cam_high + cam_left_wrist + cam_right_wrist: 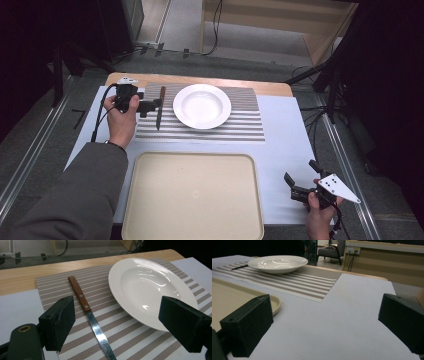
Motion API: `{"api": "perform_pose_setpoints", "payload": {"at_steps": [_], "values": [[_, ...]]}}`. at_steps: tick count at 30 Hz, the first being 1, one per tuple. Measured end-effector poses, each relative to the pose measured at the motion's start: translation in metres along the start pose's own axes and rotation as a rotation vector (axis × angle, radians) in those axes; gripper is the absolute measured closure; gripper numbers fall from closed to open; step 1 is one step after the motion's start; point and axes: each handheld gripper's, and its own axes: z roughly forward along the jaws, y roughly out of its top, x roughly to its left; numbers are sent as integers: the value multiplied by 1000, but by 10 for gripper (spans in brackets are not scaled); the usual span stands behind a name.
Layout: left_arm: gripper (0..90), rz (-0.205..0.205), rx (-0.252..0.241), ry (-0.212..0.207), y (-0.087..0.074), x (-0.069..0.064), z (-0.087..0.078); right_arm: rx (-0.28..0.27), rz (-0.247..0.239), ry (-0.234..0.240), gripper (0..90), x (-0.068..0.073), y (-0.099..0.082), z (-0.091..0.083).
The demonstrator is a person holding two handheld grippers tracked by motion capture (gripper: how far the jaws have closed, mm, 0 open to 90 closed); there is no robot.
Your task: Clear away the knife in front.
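Note:
A white deep plate sits in the middle of a striped placemat. A knife with a brown wooden handle lies on the mat just left of the plate; its blade tip shows far off in the right gripper view. My left gripper is open, held low over the mat with the knife's blade between its jaws, touching nothing. My right gripper is open and empty over the white table cover at the near right.
A large empty beige tray lies at the near edge, in front of the placemat. A white sheet covers the wooden table. Cables and dark stands lie on the floor beyond.

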Motion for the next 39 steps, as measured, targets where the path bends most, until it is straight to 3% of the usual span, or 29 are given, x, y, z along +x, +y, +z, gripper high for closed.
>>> {"api": "perform_pose_setpoints", "payload": {"at_steps": [4, 9, 11, 12, 21, 26, 32, 39], "values": [[130, -31, 50, 29, 5, 4, 14, 2, -2, -1, 0, 0, 0, 0], [270, -95, 137, 63, 11, 11, 31, 4, -1, -1, 0, 0, 0, 0], [301, -101, 176, 83, 14, 13, 38, 5, -2, -2, 0, 0, 0, 1], [353, -108, 180, 84, 15, 14, 40, 4, -9, -2, 0, 0, 0, 1], [509, -134, 281, 138, 23, 22, 65, 9, -10, -1, 0, 1, 0, 2], [571, -130, 309, 153, 21, 22, 78, 9, -19, -1, 0, 1, 0, 2], [623, -159, 335, 169, 14, 28, 90, 10, -17, -3, 0, 2, 0, 3], [652, -167, 325, 170, 11, 30, 97, 13, -22, -4, 0, 2, 0, 3]]}}
